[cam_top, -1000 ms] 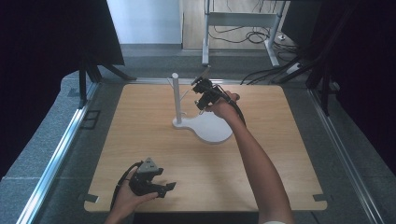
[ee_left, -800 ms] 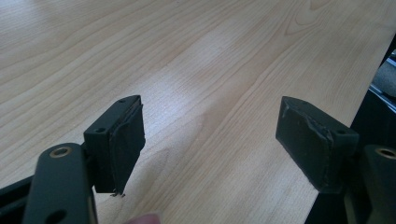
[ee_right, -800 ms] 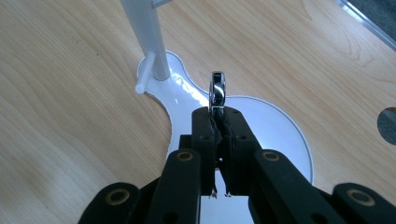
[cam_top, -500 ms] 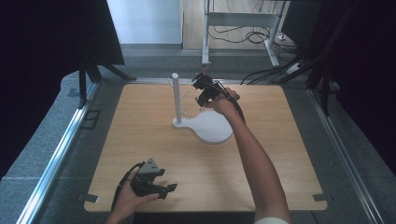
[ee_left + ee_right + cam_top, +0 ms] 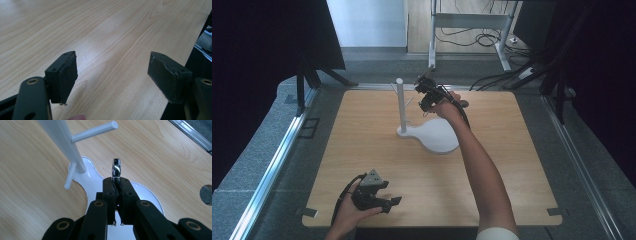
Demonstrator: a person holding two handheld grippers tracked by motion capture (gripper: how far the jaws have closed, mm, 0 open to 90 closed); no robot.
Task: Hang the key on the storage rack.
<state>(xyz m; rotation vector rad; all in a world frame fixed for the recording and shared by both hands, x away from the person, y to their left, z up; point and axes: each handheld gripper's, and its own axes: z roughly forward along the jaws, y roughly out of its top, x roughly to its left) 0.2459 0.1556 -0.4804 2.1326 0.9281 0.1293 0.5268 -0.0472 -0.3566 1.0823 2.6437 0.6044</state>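
Apparently a metal ring [image 5: 116,168] in the right gripper [image 5: 116,182]'s pinch; left gripper [image 5: 112,72] agape.

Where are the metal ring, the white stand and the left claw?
metal ring [image 5: 116,169]: right gripper view, its shiny edge.
white stand [image 5: 400,102]: high view, its upright post.
left claw [image 5: 112,75]: left gripper view, midway between fingertips.

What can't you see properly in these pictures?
- The shiny ring: in the right gripper view its lower part is hidden between the shut jaws of the right gripper; in the high view it is too small to make out.
- The white stand: its top is cut off by the right gripper view's upper edge.
- The left gripper: open, its body cut off below.
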